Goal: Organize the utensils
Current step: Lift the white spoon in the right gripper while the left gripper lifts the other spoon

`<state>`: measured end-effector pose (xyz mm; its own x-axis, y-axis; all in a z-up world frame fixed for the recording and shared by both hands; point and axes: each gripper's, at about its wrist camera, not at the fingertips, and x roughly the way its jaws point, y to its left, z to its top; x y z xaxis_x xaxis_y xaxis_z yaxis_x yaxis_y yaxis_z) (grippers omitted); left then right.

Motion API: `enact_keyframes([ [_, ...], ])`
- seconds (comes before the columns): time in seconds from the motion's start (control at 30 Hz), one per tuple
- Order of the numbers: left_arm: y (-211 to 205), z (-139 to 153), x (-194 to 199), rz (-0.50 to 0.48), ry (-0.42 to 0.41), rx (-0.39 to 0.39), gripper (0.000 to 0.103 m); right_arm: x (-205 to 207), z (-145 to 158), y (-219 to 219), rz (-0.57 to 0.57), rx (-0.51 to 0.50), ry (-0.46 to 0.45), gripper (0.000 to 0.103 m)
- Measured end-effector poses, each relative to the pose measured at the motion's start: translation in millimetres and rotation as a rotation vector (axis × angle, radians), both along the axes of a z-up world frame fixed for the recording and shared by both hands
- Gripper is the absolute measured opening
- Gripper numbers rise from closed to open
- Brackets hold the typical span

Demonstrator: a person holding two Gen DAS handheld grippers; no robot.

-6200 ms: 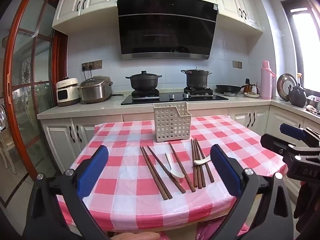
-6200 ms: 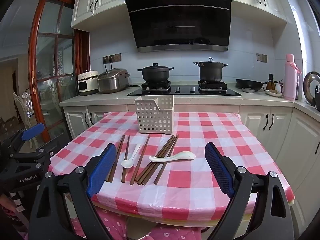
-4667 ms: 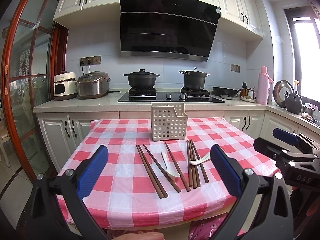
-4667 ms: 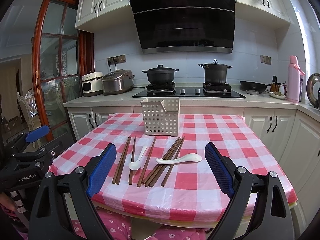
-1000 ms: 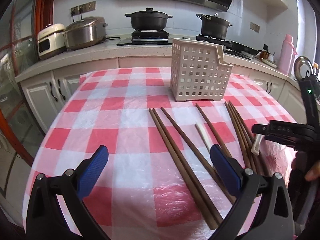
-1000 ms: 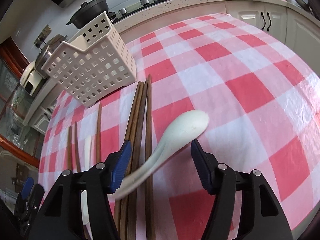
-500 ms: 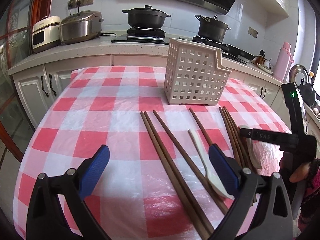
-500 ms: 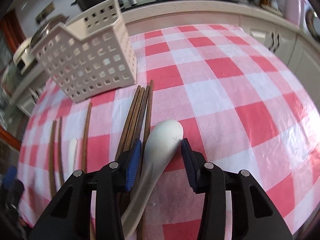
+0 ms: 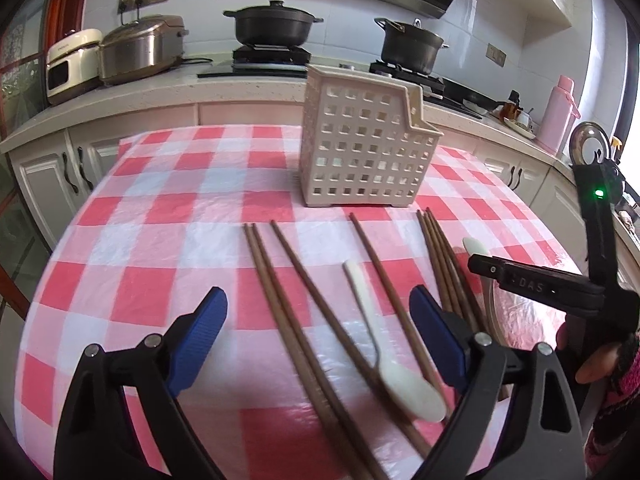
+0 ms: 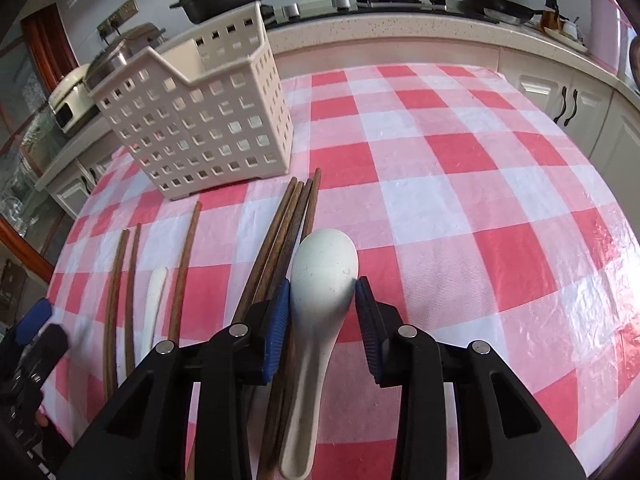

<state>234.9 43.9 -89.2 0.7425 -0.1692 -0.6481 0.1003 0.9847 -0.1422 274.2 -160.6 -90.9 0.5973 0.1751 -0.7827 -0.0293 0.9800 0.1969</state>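
In the right wrist view a white ceramic spoon (image 10: 324, 272) lies across a bundle of brown chopsticks (image 10: 288, 224). My right gripper (image 10: 322, 316) is closing, and its blue pads (image 10: 280, 320) touch both sides of the spoon's bowl. My left gripper (image 9: 318, 336) hangs over a second white spoon (image 9: 400, 380) and several loose chopsticks (image 9: 296, 312). Its jaws are wide and narrowing a little, with nothing pressed between the pads. The cream perforated utensil basket (image 9: 364, 152) stands upright behind the utensils and looks empty from above (image 10: 200, 120).
A red-and-white checked cloth (image 10: 480, 160) covers the table. The kitchen counter behind carries a hob with two black pots (image 9: 276, 24), a rice cooker (image 9: 140, 52) and a pink flask (image 9: 558, 116). A hand (image 9: 600, 364) holds the right tool.
The right jaws have narrowed from wide either side of the spoon to touching its bowl, and the tool has rolled. The left gripper has drifted sideways over the chopsticks, its jaws narrowing slightly.
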Motion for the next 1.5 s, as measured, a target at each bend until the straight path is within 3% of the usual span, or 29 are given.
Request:
enact_keyframes([
  [0.17, -18, -10, 20, -0.028, 0.084, -0.019, 0.073, -10, 5, -12, 0.016, 0.052, -0.03, 0.033],
  [0.3, -31, -16, 33, -0.031, 0.135, 0.011, 0.066, -17, 7, -20, 0.023, 0.087, -0.046, 0.033],
  [0.37, -37, -18, 42, -0.033, 0.169, 0.021, 0.053, -20, 8, -23, 0.024, 0.103, -0.054, 0.033],
  [0.43, -41, -20, 48, -0.035, 0.19, 0.029, 0.047, -23, 9, -28, 0.023, 0.116, -0.064, 0.033],
  [0.53, -48, -22, 53, -0.034, 0.202, 0.064, 0.046, -26, 9, -34, 0.021, 0.134, -0.071, 0.033],
  [0.77, -62, -36, 62, -0.052, 0.241, 0.115, 0.025, -30, 7, -46, 0.012, 0.175, -0.076, 0.034],
  [1.2, -64, -39, 70, -0.036, 0.255, 0.183, 0.02, -32, 8, -57, -0.007, 0.194, -0.088, 0.034],
  [1.27, -63, -39, 69, -0.031, 0.256, 0.187, 0.013, -32, 10, -55, -0.004, 0.195, -0.092, 0.034],
  [1.5, -57, -34, 64, -0.037, 0.239, 0.127, 0.011, -35, 15, -51, 0.001, 0.192, -0.106, 0.034],
])
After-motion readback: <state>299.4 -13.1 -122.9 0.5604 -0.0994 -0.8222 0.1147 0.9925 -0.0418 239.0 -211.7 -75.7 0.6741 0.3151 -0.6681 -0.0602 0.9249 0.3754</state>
